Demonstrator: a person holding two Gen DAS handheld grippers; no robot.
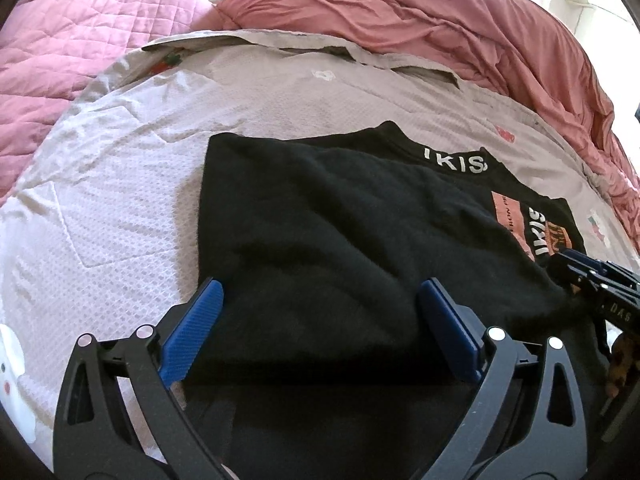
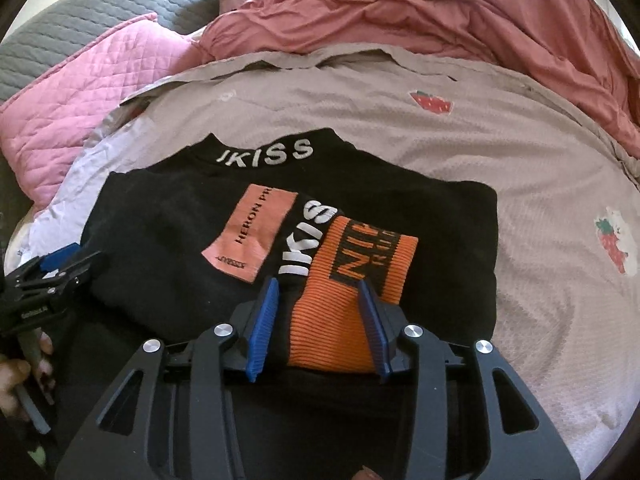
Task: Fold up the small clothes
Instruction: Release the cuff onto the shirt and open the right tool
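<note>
Item: black sweatshirt, partly folded, lying flat on a grey-beige bedsheet directly ahead of both grippers. Its collar, lettered "JKISS", points away from the fingers; the long axis of the folded bundle appears to run from the near hem to that collar, roughly in line with both grippers. An orange ribbed cuff lies across the right front, beside a salmon patch. Right gripper: jaws parted, straddling the cuff with a pad at each side; whether the pads press the knit cannot be told. Left gripper: jaws spread wide and released over the near left part of the sweatshirt, black fabric between them but not pinched. The right hand is nearer the cuff, the left nearer the plain left edge. A pink quilt and a rumpled rose duvet lie beyond.
</note>
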